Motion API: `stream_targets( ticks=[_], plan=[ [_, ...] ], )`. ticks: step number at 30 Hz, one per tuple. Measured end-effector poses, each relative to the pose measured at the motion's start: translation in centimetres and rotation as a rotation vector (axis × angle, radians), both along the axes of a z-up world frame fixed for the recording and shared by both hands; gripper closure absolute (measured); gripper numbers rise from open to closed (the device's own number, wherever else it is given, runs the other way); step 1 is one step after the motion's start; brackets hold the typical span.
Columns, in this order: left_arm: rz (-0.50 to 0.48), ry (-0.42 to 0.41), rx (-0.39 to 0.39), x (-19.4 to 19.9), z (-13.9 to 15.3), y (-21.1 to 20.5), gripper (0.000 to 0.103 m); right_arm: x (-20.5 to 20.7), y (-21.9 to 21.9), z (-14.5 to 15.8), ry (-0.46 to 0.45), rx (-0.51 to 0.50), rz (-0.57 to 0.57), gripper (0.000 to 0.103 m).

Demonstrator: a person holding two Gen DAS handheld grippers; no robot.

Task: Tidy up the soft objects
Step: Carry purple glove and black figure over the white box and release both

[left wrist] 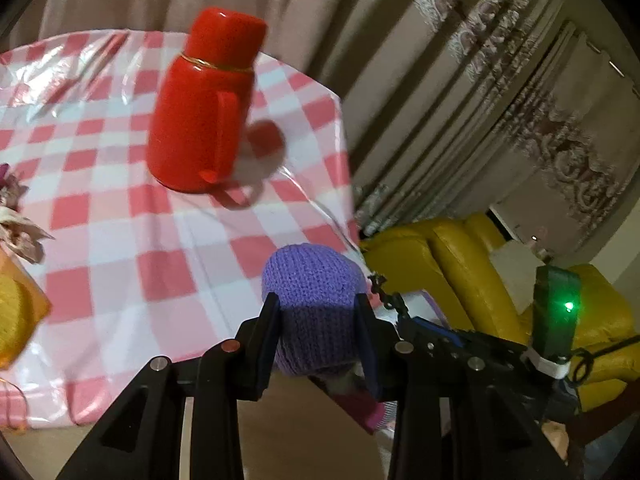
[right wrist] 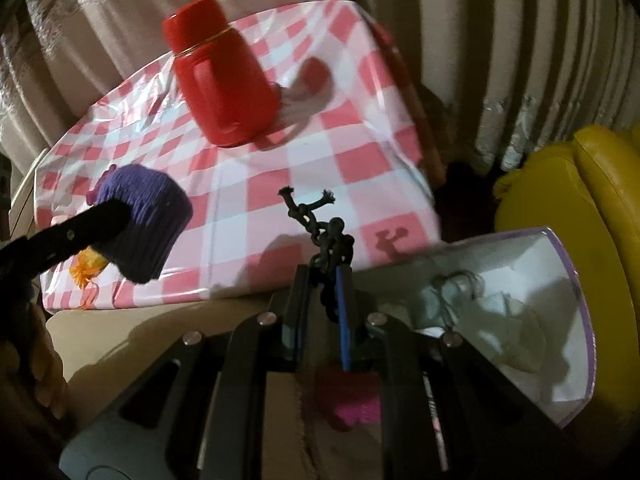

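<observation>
Purple knitted roll (left wrist: 312, 280) sits clamped between the two fingers of the left gripper (left wrist: 316, 312), held over the near edge of the pink checked tablecloth (left wrist: 120, 240). A red flask (left wrist: 204, 104) stands further back on the cloth, and a yellow sofa (left wrist: 460, 272) lies to the right.

From the right wrist, the right gripper (right wrist: 324, 276) is squeezed tight on a dark knotted cord (right wrist: 320, 224), above the table's near edge. The roll (right wrist: 148, 220) hangs at the left in the other tool. A clear-sided box (right wrist: 560, 320) lies just right.
</observation>
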State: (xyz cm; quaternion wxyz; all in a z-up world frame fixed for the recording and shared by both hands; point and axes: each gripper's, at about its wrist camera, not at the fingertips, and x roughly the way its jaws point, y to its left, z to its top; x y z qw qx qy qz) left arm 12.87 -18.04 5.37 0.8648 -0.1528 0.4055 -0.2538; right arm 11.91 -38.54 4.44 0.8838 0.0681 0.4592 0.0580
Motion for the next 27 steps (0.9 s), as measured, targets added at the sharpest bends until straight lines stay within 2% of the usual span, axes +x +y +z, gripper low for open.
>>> stream_targets(
  ticks=[15,21,23,25,26,27],
  plan=[
    [-0.115,0.048,-0.063,-1.2,-0.6,-4.3,0.065,-1.8,-5.8,0.0,0.006,-0.022,-0.129,0.087],
    [-0.165,0.063,-0.098,-1.5,-0.6,-5.9,0.063,-1.9,-6.7,0.3,0.0,-0.03,-0.153,0.087],
    [-0.186,0.068,-0.105,-1.6,-0.6,-6.5,0.058,-1.9,-7.1,0.4,0.002,-0.027,-0.171,0.087],
    [-0.216,0.082,-0.117,-1.6,-0.9,-7.1,0.044,-1.9,-7.6,0.3,0.006,-0.027,-0.197,0.082],
    [-0.219,0.086,-0.119,-1.6,-1.0,-7.1,0.042,-1.9,-7.9,0.3,0.015,-0.024,-0.21,0.079],
    [-0.218,0.088,-0.118,-1.7,-1.0,-7.1,0.041,-1.8,-8.1,0.2,0.021,-0.018,-0.217,0.065]
  ],
)
